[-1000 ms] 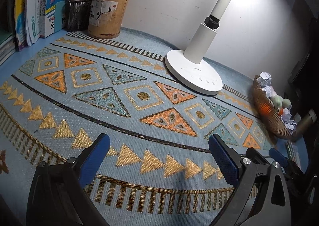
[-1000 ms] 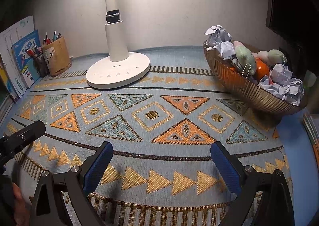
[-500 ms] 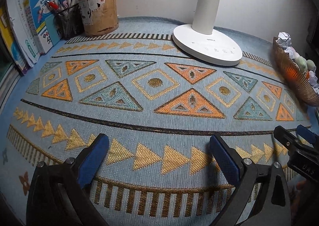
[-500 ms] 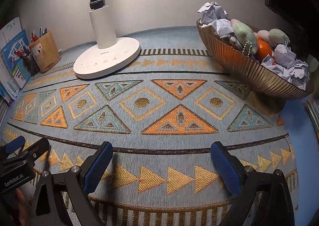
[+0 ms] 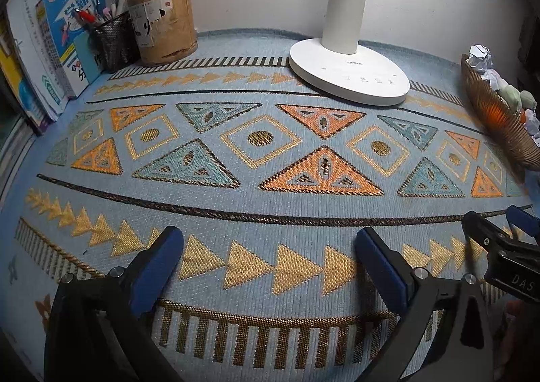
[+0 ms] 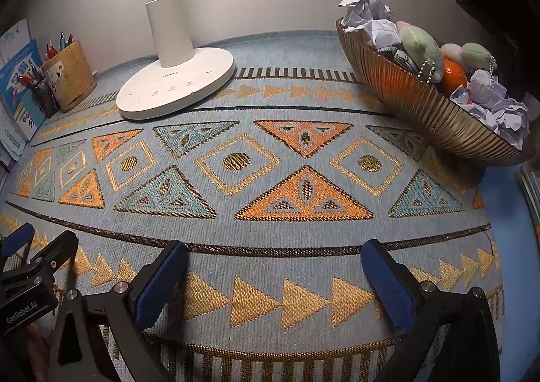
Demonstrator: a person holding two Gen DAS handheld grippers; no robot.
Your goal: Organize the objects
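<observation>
A ribbed brown bowl (image 6: 418, 112) at the right holds crumpled paper balls (image 6: 368, 10), plush toys with bead chains (image 6: 422, 48) and an orange (image 6: 454, 75); its edge also shows in the left wrist view (image 5: 496, 125). My left gripper (image 5: 270, 253) is open and empty over the patterned mat (image 5: 263, 179). My right gripper (image 6: 275, 267) is open and empty over the mat's front part (image 6: 270, 220), with the bowl ahead to its right. Each gripper shows at the edge of the other's view.
A white desk lamp (image 5: 349, 75) stands at the back middle, also in the right wrist view (image 6: 175, 85). A cork pen pot (image 5: 162, 24) and a mesh pen cup (image 5: 113, 37) stand back left beside upright books (image 5: 60, 41). A wall runs behind.
Both views have swung and steadied: the left gripper has turned so the lamp sits near centre, and the right gripper has moved closer to the bowl. Both stay open and empty.
</observation>
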